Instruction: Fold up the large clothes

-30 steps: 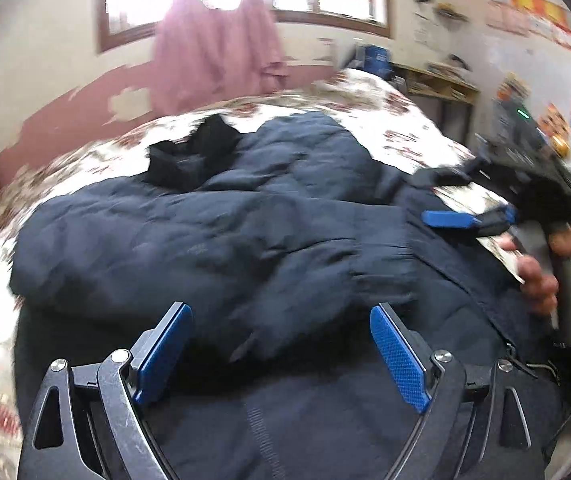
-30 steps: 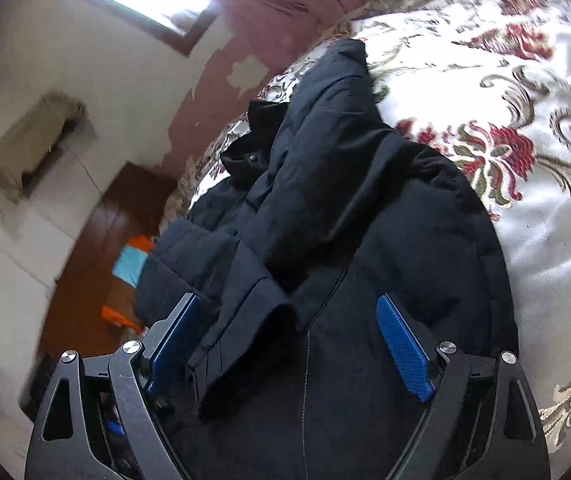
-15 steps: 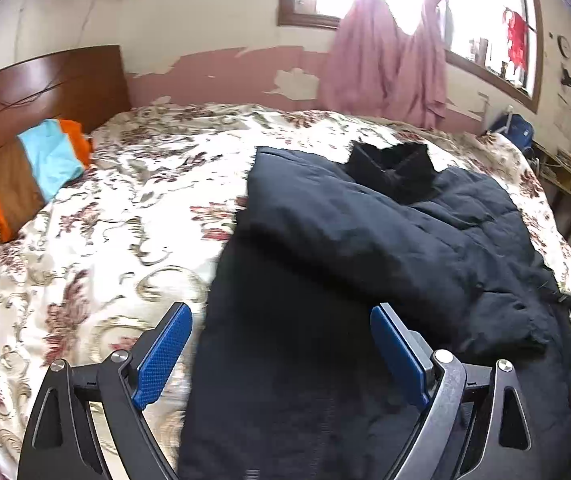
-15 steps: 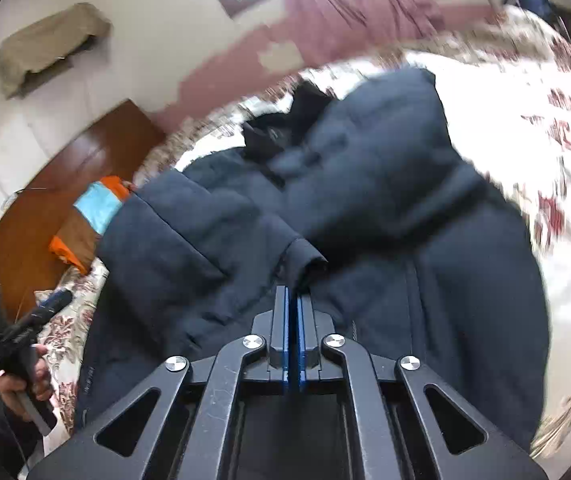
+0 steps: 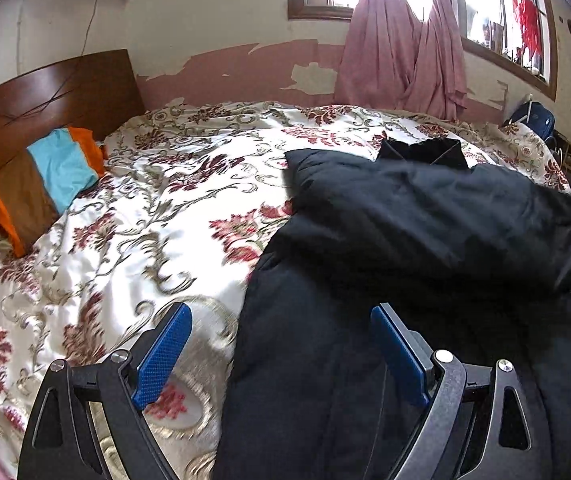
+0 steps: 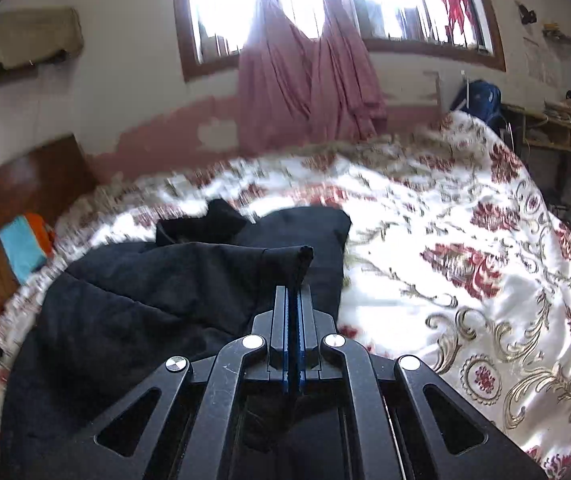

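A large dark navy padded jacket (image 5: pixel 425 248) lies on the floral bedspread (image 5: pixel 157 216), with one sleeve folded across its body and its black collar (image 5: pixel 421 152) at the far end. My left gripper (image 5: pixel 281 356) is open and empty, low over the jacket's left edge near the hem. In the right wrist view the jacket (image 6: pixel 157 292) lies left of centre. My right gripper (image 6: pixel 294 300) is shut on the sleeve cuff (image 6: pixel 289 258), which sticks up between the blue pads and is lifted above the jacket.
A wooden headboard (image 5: pixel 45 96) with an orange, blue and brown pillow (image 5: pixel 37 184) stands at the left. Pink curtains (image 5: pixel 401 52) hang at the window behind the bed. A blue bag (image 6: pixel 481 100) and a cluttered shelf (image 6: pixel 553 128) stand at the right.
My right gripper closed on the sleeve cuff and lifted it, swinging toward the window. My left gripper swung left from over the jacket's middle to its left edge, staying open.
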Motion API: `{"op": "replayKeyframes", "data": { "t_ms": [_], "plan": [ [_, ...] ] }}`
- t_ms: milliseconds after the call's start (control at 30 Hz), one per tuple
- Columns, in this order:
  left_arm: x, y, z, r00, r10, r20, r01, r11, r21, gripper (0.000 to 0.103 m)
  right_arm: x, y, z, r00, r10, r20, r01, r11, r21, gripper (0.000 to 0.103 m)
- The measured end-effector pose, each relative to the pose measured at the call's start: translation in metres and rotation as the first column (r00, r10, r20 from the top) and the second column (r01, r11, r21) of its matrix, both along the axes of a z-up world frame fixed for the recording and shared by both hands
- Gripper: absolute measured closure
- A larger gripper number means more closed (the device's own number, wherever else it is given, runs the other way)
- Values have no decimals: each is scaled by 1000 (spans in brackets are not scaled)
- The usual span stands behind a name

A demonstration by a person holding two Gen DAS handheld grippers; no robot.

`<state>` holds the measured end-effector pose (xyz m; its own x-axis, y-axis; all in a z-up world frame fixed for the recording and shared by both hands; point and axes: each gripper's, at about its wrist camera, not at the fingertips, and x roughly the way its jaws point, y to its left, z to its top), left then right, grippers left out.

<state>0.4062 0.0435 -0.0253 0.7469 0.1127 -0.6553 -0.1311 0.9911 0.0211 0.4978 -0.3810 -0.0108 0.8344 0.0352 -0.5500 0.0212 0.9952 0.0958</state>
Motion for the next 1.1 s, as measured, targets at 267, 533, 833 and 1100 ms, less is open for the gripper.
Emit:
{"op": "replayKeyframes", "data": {
  "t_ms": [267, 533, 833, 1100],
  "plan": [
    [51, -37, 7, 996, -77, 50, 77, 997, 11, 12, -14, 13, -3, 994, -80, 70, 89, 986, -142, 44],
    [95, -88, -17, 987, -162, -4, 162, 987, 18, 12, -15, 58, -9, 973, 230, 28, -222, 960, -171, 64],
    [111, -109, -58, 969, -210, -131, 229, 962, 148, 9, 5, 69, -53, 961, 231, -156, -259, 947, -192, 76],
    [110, -122, -78, 972, -202, -122, 226, 945, 237, 8, 13, 78, -73, 957, 221, -188, -261, 938, -228, 76]
  ]
}}
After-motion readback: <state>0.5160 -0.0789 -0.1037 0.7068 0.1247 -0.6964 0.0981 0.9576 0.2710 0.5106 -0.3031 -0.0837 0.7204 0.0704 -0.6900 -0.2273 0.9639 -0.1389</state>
